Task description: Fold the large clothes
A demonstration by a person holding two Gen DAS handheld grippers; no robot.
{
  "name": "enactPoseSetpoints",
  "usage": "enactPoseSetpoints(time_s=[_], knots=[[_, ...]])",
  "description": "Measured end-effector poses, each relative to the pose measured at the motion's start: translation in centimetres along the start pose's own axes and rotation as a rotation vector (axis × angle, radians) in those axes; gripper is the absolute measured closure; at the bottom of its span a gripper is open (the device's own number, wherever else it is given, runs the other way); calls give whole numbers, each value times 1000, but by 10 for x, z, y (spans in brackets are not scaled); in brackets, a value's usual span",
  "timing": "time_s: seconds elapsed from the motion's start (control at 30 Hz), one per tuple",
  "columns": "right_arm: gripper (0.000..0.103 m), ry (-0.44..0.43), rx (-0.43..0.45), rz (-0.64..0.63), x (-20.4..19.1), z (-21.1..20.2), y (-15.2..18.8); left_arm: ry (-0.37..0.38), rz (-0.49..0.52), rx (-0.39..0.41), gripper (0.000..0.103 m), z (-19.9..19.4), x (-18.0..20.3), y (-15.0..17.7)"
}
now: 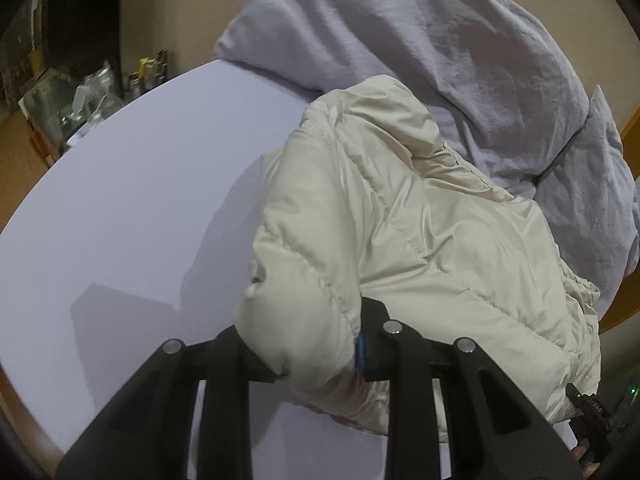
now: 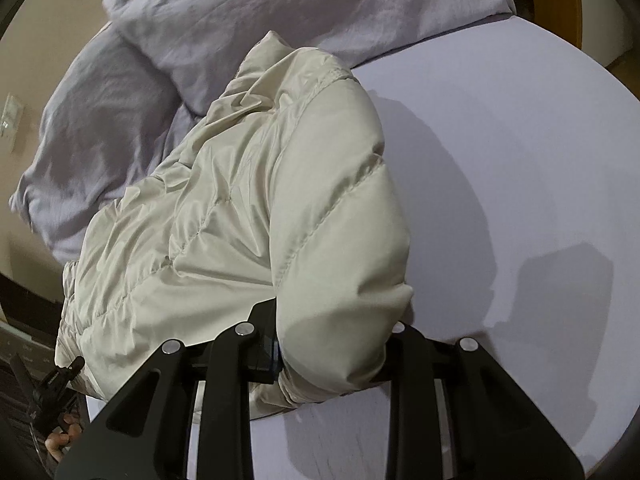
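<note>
The bed [image 1: 132,200] lay bare under me but for the grey duvet [image 1: 420,40] heaped at its far end, and the cream puffer jacket [image 1: 400,220] sprawled between them. I judged it light, squashy and slick-shelled, likely to slump. My left gripper [image 1: 320,360] was clamped on one sleeve end [image 1: 296,332], my right gripper [image 2: 332,356] on the other sleeve end [image 2: 340,332]; cuffs seemed the safest purchase.

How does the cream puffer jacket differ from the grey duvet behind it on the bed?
The jacket is cream, smooth and quilted in stitched panels; the duvet is pale grey, matte and wrinkled. The jacket has both sleeve ends clamped, by the left gripper and the right gripper; the duvet lies untouched, heaped at the far end. Both rest on the sheet.
</note>
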State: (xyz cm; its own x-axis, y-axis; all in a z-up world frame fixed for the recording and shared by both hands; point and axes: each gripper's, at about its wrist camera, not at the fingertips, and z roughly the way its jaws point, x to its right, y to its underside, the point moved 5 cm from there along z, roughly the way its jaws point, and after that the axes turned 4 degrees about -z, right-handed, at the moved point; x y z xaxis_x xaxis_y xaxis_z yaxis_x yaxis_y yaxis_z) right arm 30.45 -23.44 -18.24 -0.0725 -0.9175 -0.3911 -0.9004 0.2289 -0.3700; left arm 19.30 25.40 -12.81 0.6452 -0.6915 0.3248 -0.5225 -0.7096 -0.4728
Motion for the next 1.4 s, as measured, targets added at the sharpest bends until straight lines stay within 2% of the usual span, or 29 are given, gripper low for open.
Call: enactPoseSetpoints(time_s=[0.17,0.27,0.33,0.4,0.5,0.7,0.83,0.97,1.07,1.2,1.4], knots=[[74,1,5,-21,7,-18,19,-11,-10,-5,75,-13,-16,19],[66,30,14,-32,5,-22,19,-25,-26,-13,68,-11,-19,20],[49,68,26,-41,7,-28,18,-46,-43,-20,60,-8,-22,20],[41,115,69,-57,10,-40,12,-64,-52,-28,47,-5,-23,20],[39,163,135,-84,15,-62,4,-69,-58,-40,35,-2,-26,22],[39,222,187,-187,-10,-78,-9,-52,-82,-53,25,3,-31,23],[34,222,182,-301,-44,-72,-8,-48,-80,-51,23,7,-31,22],[33,205,131,-376,-75,-40,-5,-46,-90,-47,22,11,-27,19],[32,194,91,-402,-82,-21,0,-35,-123,-46,21,15,-26,18],[23,232,37,-448,-80,8,12,-19,-173,-44,21,20,-27,18],[20,288,63,-518,-80,21,27,9,-187,-20,40,20,-19,17]])
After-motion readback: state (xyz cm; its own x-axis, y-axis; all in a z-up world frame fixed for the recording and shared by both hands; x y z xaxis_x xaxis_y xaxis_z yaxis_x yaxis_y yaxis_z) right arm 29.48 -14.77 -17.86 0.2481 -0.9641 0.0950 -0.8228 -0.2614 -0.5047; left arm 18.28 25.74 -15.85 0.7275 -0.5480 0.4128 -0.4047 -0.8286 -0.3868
